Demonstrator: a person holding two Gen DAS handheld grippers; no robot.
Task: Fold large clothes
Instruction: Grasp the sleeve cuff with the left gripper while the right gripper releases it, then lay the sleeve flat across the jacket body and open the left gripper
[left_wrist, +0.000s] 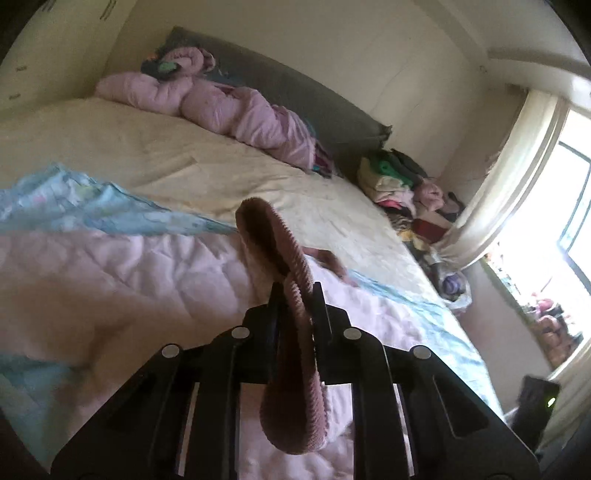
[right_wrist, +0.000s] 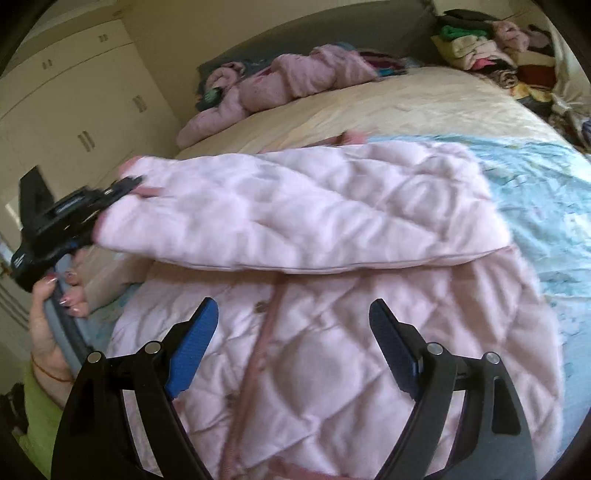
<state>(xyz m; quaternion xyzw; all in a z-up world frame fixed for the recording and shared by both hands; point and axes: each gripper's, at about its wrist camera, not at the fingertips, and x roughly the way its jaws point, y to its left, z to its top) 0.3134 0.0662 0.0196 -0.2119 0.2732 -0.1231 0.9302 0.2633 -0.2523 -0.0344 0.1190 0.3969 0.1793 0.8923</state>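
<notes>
**Left tongs pinch the cuff, right tongs spread**

No writing is readable. At left of the right view, the left gripper (right_wrist: 127, 183) pinches the ribbed cuff (left_wrist: 284, 266) of the pink quilted jacket (right_wrist: 332, 314) on the bed (right_wrist: 406, 107). Lower centre, the right gripper (right_wrist: 291, 314) hangs spread above it.

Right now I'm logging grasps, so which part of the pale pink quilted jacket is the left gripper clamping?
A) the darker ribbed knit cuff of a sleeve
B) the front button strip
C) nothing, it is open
A: the left gripper is shut on the darker ribbed knit cuff of the pale pink quilted jacket, with its sleeve drawn across the body.
</notes>
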